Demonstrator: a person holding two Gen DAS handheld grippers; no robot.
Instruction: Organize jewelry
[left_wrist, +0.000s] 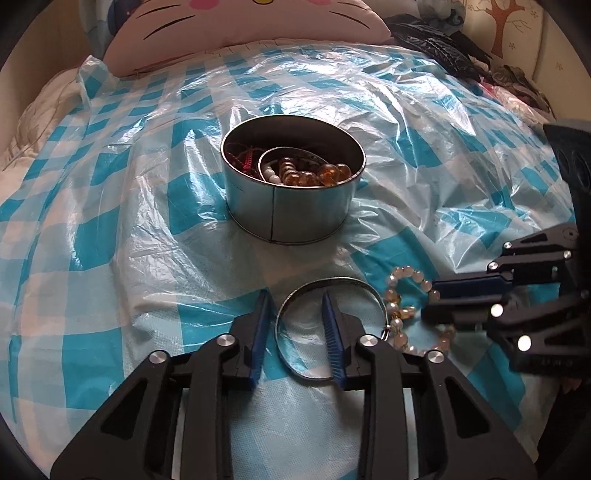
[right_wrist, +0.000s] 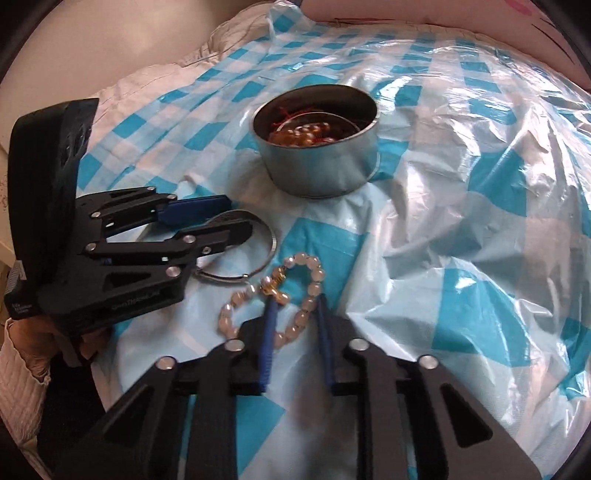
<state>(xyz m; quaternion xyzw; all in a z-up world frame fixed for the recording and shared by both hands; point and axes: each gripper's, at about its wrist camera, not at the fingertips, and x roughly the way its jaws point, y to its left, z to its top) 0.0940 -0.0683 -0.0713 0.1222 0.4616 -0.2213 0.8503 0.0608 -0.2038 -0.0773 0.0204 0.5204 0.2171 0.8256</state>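
The left gripper (left_wrist: 295, 299) points down at the sheet with its blue fingers (left_wrist: 334, 343) set astride the rim of a thin silver bangle (left_wrist: 369, 291): one finger stands inside the ring, the other outside its left edge. A narrow gap shows between the outer pad and the metal, so a firm pinch cannot be told. The right gripper (right_wrist: 297, 301) straddles a pale pink bead bracelet (right_wrist: 312, 275) that lies just right of the bangle, nearly touching it. Its two blue fingers (right_wrist: 267, 332) sit on either side of one run of beads, close beside a small gold charm (right_wrist: 275, 290), and they look drawn in onto the strand. Both pieces lie flat on a crinkled blue-and-white checked plastic sheet (left_wrist: 110, 229). Further off on the same sheet, apart from both grippers, stands an open round metal tin (left_wrist: 291, 206) that holds amber beads (left_wrist: 328, 171), a second bangle, a few white beads and a red cord. At the far edge lies a pink cat-face cushion (left_wrist: 236, 33), with dark clothing (left_wrist: 436, 48) heaped to its right. In the right wrist view a hand in a white quilted sleeve (right_wrist: 22, 354) grips the left tool.
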